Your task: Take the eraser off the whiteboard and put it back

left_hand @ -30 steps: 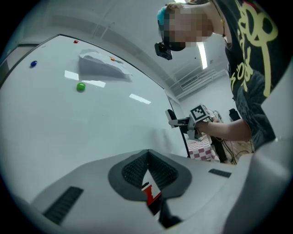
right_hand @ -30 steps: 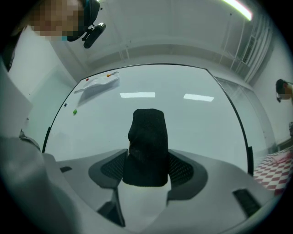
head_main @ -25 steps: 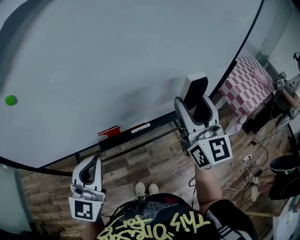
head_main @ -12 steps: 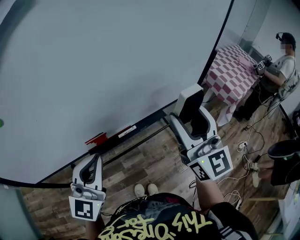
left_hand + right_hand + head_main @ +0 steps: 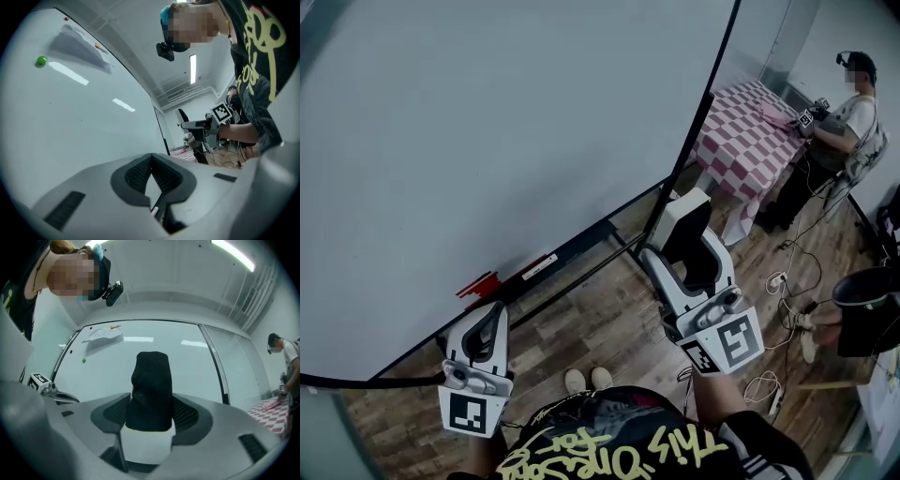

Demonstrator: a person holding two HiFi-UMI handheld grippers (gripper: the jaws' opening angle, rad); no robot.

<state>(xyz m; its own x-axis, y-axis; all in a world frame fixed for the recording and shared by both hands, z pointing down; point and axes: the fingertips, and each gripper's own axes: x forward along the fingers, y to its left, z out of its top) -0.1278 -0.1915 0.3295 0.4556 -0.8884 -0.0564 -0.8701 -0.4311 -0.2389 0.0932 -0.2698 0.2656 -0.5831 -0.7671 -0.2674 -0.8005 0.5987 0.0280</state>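
Pulled back from the whiteboard [image 5: 487,122] since a second ago, the right gripper [image 5: 692,258] now hangs just off the board's lower edge at about 4 o'clock, clamped on the eraser [image 5: 684,217]. The left gripper [image 5: 490,323] idles at 7 o'clock, jaws together, nothing in them. Much of the eraser sticks out past the jaws. Pressed back crooked, I reckon it could lever loose and drop to the floor [image 5: 581,323].

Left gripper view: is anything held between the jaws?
No, the left gripper has its jaws closed tip to tip, with nothing between them.
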